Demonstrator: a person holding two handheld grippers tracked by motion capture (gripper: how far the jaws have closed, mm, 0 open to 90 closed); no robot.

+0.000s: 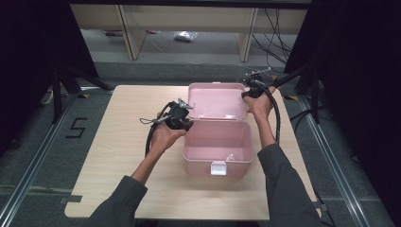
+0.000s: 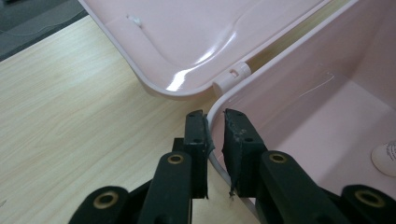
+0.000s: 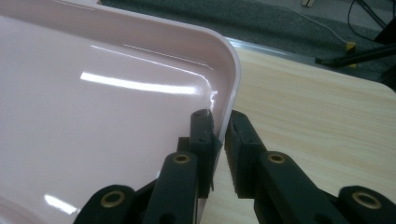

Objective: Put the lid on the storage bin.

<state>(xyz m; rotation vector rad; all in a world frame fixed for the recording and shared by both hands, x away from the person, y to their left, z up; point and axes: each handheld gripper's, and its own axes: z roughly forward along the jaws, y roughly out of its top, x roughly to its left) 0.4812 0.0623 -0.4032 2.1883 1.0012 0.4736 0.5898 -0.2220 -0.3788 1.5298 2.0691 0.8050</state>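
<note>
A pink plastic box (image 1: 218,144) stands open on the wooden table, its lid (image 1: 217,100) swung back behind it. My left gripper (image 1: 182,122) is shut on the box's left wall near the back corner; the rim (image 2: 212,122) runs between the two black jaws, just below the white hinge (image 2: 232,76). My right gripper (image 1: 251,91) is shut on the lid's right edge, and the lid rim (image 3: 229,100) is pinched between its jaws. A small white object (image 2: 385,157) lies on the box floor (image 1: 231,156).
The light wooden table (image 1: 118,156) extends left of and in front of the box. A white latch (image 1: 218,167) sits on the box's front wall. Black stands (image 1: 61,85) flank the table, and cables (image 1: 276,33) lie on the floor beyond.
</note>
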